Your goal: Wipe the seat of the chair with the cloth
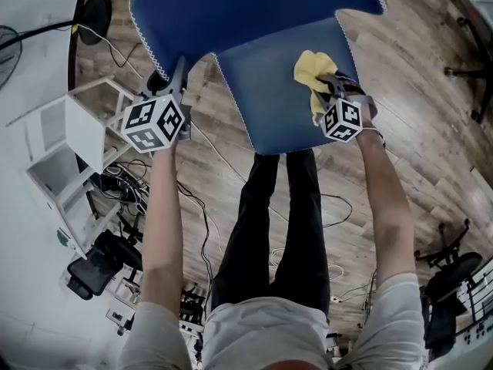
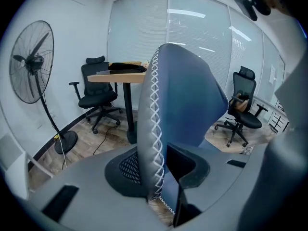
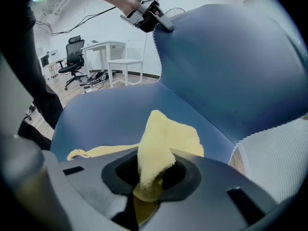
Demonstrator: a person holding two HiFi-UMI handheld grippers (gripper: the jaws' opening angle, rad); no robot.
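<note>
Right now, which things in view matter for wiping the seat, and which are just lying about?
In the job: cloth, held by the right gripper; chair seat; chair back, clamped by the left gripper.
Lying about: fan, office chair, round table, white table, floor cables.

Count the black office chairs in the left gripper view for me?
2. One black chair sits left, by the table; the other sits right. The blue chair may hide more.

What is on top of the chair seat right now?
A yellow cloth lies on the blue seat, one end pinched by the right gripper. The seat under the cloth is covered; the rest shows bare.
</note>
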